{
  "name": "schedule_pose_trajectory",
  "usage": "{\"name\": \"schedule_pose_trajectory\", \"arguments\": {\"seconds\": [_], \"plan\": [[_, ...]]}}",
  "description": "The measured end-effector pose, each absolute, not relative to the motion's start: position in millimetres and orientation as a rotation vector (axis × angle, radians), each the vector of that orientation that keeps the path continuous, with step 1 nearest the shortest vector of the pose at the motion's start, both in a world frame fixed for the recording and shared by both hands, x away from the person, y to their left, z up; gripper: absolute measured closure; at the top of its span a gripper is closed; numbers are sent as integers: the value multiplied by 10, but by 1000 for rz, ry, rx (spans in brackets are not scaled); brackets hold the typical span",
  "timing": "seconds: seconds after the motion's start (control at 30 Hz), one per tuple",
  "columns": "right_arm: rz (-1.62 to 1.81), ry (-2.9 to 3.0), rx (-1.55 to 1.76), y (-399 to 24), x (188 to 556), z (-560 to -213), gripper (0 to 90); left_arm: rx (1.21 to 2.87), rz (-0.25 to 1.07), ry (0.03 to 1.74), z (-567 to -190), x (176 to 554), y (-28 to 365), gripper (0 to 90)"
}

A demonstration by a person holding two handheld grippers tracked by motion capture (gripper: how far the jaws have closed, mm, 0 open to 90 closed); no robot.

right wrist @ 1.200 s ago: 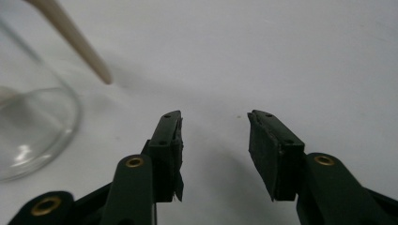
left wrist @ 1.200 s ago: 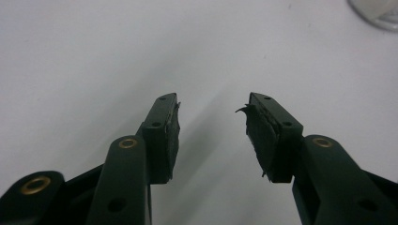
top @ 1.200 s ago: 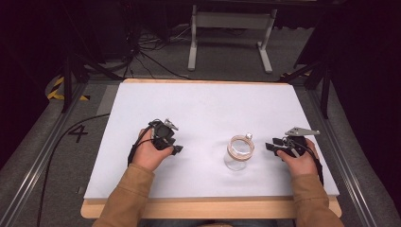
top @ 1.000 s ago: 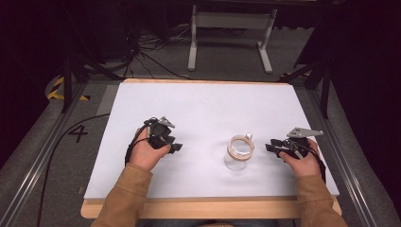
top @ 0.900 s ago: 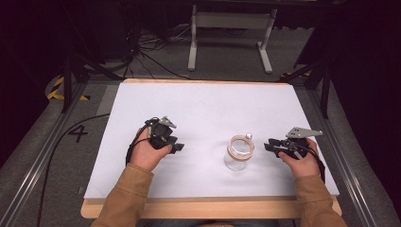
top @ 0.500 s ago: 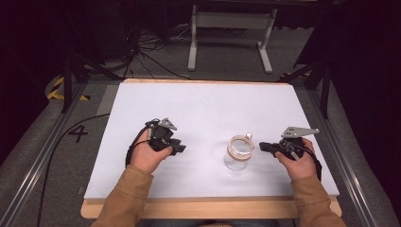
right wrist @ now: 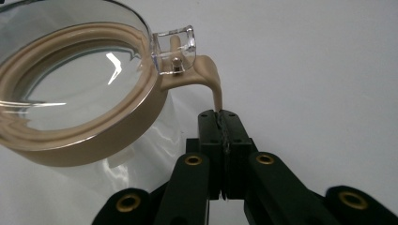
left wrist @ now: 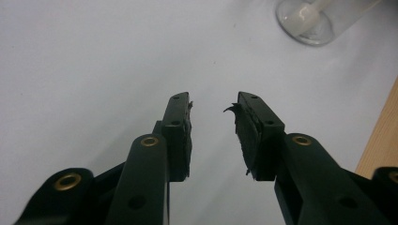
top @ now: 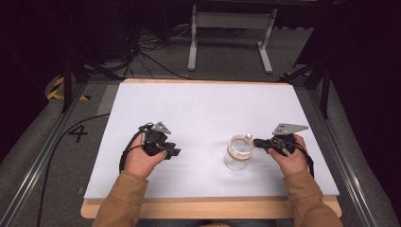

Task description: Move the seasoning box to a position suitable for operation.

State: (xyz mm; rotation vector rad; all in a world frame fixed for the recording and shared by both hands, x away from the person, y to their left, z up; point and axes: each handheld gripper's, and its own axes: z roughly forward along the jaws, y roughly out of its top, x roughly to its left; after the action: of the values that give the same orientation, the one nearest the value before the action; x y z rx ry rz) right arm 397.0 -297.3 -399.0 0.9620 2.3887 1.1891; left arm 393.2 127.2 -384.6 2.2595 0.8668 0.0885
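Note:
A clear glass jar (top: 239, 152) with a beige lid ring (right wrist: 70, 93) stands on the white table (top: 203, 109), right of centre near the front. A beige clasp lever (right wrist: 212, 79) curves down from the lid's clear hinge. My right gripper (right wrist: 220, 115) is shut on the tip of that lever; in the high view my right gripper (top: 259, 141) touches the jar's right side. My left gripper (top: 174, 151) rests low over the table at the front left, well apart from the jar. Its jaws stand open with nothing between them (left wrist: 213, 101), and the jar's base (left wrist: 307, 21) lies far ahead.
The table's wooden front edge (top: 208, 208) runs just before the person's sleeves. A cable (top: 56, 156) trails over the floor at the left. A metal stand (top: 231, 28) is on the floor beyond the table's far edge.
My right gripper has moved left up to the jar and now holds the clasp lever. My left gripper has drifted slightly right.

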Motion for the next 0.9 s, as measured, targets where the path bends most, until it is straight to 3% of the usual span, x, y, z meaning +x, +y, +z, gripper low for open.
{"name": "schedule_pose_trajectory", "arguments": {"seconds": [0.9], "plan": [[1228, 2386, 916, -2868, 4232, -4064, 880, 2260, 98, 913, -3916, 3776, 1428, 668]]}}
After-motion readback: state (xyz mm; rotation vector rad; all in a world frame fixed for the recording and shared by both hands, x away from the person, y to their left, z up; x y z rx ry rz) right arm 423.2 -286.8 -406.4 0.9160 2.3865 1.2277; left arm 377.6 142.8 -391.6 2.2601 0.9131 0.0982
